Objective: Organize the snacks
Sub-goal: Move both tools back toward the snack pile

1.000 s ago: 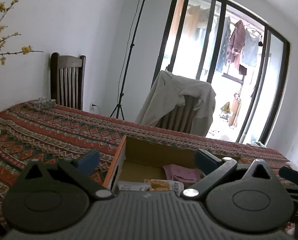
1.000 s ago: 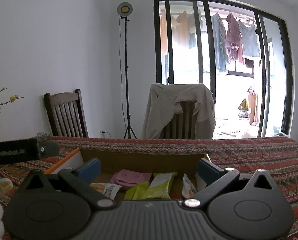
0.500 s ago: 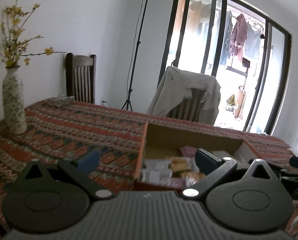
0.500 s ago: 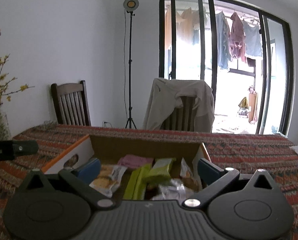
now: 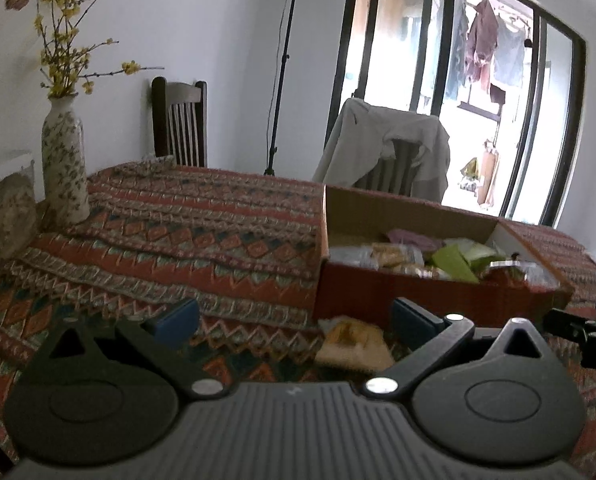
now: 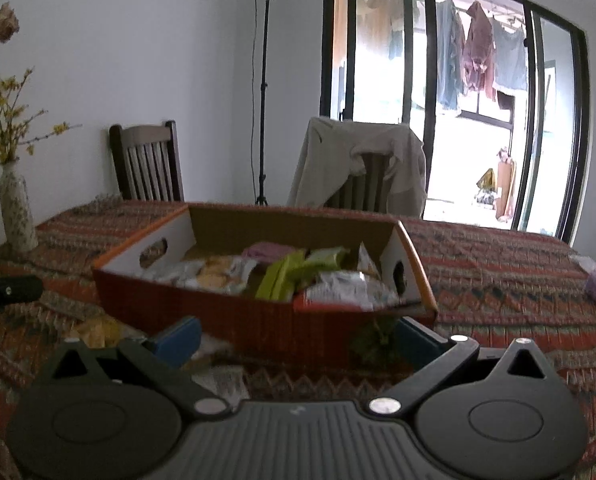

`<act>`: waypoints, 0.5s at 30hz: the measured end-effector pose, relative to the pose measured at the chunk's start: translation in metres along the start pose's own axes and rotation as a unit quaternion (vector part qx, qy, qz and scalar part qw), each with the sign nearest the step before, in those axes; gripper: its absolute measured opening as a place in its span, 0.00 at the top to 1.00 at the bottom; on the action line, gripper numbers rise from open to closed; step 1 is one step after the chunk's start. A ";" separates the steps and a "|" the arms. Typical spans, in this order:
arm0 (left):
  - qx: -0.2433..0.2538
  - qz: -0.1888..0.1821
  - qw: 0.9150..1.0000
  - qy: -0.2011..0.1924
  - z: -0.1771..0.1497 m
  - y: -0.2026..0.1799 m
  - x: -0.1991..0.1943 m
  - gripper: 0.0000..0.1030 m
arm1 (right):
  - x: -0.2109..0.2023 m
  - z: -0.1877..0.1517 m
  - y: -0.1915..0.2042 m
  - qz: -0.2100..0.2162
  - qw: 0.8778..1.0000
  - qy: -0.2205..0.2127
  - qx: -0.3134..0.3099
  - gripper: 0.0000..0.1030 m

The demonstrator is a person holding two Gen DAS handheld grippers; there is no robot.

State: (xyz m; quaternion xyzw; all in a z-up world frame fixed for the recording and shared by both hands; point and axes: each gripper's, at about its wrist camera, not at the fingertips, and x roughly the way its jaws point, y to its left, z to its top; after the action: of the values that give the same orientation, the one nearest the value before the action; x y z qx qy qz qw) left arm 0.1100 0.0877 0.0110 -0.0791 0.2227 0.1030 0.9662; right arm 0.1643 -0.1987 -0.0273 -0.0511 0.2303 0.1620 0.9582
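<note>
Both tongs are spread wide and hold nothing. Just ahead of the left tongs (image 5: 294, 322), slightly toward their right finger, a yellow snack packet (image 5: 354, 340) lies flat on the patterned tablecloth (image 5: 178, 240), close against the near wall of the orange box (image 5: 378, 292). The box, beyond the fingertips, already carries a mixed heap of packets: pale biscuit wraps, green sachets (image 6: 294, 272), a silvery bag (image 6: 346, 288).

The right tongs (image 6: 298, 336) face the same box wall. In front of their left finger lie a pale wrapper (image 6: 222, 384) and something yellow (image 6: 98, 330), probably the same packet, though blur makes that uncertain. A dark green item (image 6: 374, 340) sits just inside their right finger.

These packets look light, thin and crinkly, likely slick film over brittle contents. A gentle pinch across a sealed edge or a short side should lift one without crushing it; a flat packet may slide on the cloth before the fingers close.
</note>
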 end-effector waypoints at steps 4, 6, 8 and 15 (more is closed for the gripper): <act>0.009 0.000 1.000 0.010 -0.013 0.003 -0.004 0.00 | -0.005 -0.014 0.000 0.002 1.000 0.015 0.003 0.00; 0.008 0.000 1.000 0.015 -0.020 0.005 -0.005 0.00 | -0.007 -0.019 0.000 0.002 1.000 0.022 0.005 0.00; 0.005 -0.002 1.000 0.023 -0.027 0.007 -0.004 0.00 | -0.009 -0.024 0.000 0.003 1.000 0.030 0.005 0.00; -0.002 0.000 0.999 0.032 -0.042 0.015 0.004 0.00 | -0.013 -0.041 0.000 0.002 0.999 0.053 0.005 0.00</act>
State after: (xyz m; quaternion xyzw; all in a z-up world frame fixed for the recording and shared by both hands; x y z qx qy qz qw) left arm 0.0926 0.0945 -0.0295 -0.0842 0.2537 0.1002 0.9584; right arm 0.1355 -0.2097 -0.0578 -0.0542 0.2815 0.1600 0.9446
